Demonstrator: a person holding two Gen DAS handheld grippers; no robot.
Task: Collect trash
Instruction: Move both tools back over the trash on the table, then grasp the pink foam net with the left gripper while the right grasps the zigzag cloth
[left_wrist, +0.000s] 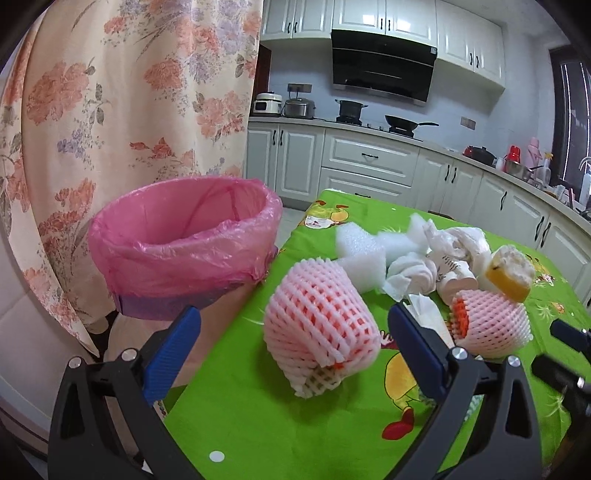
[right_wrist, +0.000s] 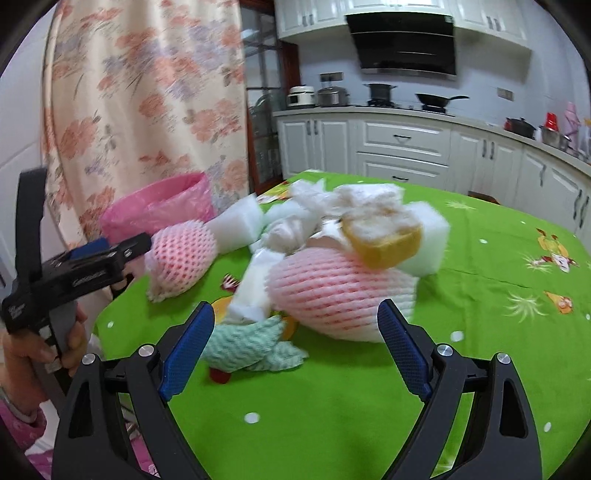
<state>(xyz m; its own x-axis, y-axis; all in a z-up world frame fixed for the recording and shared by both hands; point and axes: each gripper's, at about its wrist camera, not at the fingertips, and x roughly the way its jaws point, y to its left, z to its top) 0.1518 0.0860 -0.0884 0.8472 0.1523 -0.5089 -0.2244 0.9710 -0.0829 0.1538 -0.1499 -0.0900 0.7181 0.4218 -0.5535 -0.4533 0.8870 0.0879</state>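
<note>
A heap of trash lies on the green tablecloth (left_wrist: 258, 424). In the left wrist view a pink foam fruit net (left_wrist: 317, 328) lies between the wide-apart blue pads of my left gripper (left_wrist: 295, 321), which stands open and does not touch it. A second pink net (right_wrist: 340, 291) sits just ahead of my right gripper (right_wrist: 295, 325), also open and holding nothing. On that net rests a yellow sponge piece (right_wrist: 384, 236). White foam blocks (left_wrist: 358, 247), crumpled white tissue (left_wrist: 410, 273) and a green-striped cloth (right_wrist: 251, 347) lie around. The pink-lined bin (left_wrist: 184, 243) stands left of the table.
A floral curtain (left_wrist: 129, 92) hangs behind the bin. Kitchen cabinets and a stove with pans (left_wrist: 406, 125) run along the back wall. In the right wrist view a person's hand (right_wrist: 33, 347) holds the left gripper's handle at the table's left edge.
</note>
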